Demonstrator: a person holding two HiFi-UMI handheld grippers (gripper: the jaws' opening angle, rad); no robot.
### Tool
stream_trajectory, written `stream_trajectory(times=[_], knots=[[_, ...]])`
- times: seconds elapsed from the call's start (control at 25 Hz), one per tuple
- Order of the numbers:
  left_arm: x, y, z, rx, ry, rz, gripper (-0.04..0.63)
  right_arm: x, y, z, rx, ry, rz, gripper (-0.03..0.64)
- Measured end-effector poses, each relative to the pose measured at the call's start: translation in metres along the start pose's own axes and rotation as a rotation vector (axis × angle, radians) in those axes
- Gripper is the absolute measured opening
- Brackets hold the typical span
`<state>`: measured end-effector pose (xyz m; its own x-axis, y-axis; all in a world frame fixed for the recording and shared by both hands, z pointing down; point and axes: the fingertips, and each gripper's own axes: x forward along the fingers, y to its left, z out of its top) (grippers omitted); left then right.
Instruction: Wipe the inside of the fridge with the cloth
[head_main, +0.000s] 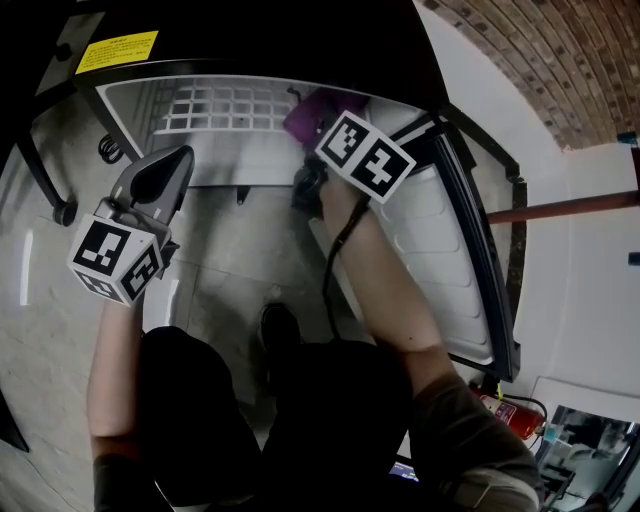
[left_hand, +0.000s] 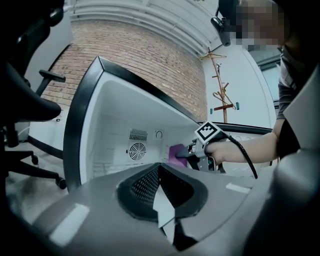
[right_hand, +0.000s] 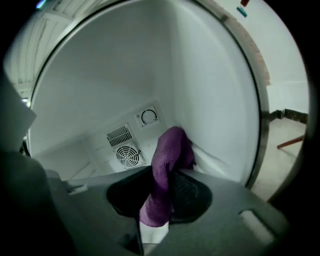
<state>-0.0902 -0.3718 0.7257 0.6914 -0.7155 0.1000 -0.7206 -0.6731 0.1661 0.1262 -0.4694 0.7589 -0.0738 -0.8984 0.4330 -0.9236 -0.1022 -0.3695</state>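
Head view, looking steeply down: a person reaches into a small black-framed fridge with a white lining (head_main: 250, 160), its door swung open; the right claw (head_main: 312, 140) carries a purple terry cloth (head_main: 305, 112) deep inside, beside a white wire shelf (head_main: 230, 108) near the fridge's back edge, while the left claw (head_main: 165, 172) hangs outside the front edge, above the grey tiled floor (head_main: 40, 300). Left gripper view: the left claw (left_hand: 159, 172) has its jaws drawn together with nothing between them, pointed at the fridge (left_hand: 115, 120) opening; beyond it the right claw (left_hand: 186, 156) presses the cloth (left_hand: 176, 151) toward the back right corner, just right of a round fan grille (left_hand: 136, 150). Right gripper view: the right claw (right_hand: 165, 192) is clamped on the cloth (right_hand: 167, 160), which bunches upward beside the fridge's right-hand wall, near the fan grille (right_hand: 129, 156) and a round dial (right_hand: 148, 116) on the back wall.
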Motion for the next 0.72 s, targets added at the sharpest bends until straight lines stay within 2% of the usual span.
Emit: stream_trajectory(times=[0.16,0.28,0.4,0.52,0.64,0.72], knots=[[-0.005,-0.002,-0.008,0.001,0.019,-0.005,0.015,-0.005,-0.005,-0.02,0.078,0.046,0.015,0.077],[-0.009,-0.003,-0.015,0.01,0.031,-0.013,0.015,-0.012,0.005,-0.023,0.064,0.024,0.066,0.078],[-0.018,0.0,-0.027,0.018,0.047,-0.011,0.016,-0.022,0.042,-0.036,-0.031,0.023,0.225,0.077],[-0.029,0.01,-0.046,0.019,0.083,0.015,0.016,-0.031,0.088,-0.077,-0.151,0.113,0.407,0.078],[-0.043,0.024,-0.064,0.002,0.107,0.065,0.016,-0.036,0.118,-0.131,-0.222,0.216,0.517,0.078],[-0.051,0.032,-0.074,-0.006,0.119,0.088,0.015,-0.034,0.128,-0.171,-0.228,0.308,0.564,0.078]])
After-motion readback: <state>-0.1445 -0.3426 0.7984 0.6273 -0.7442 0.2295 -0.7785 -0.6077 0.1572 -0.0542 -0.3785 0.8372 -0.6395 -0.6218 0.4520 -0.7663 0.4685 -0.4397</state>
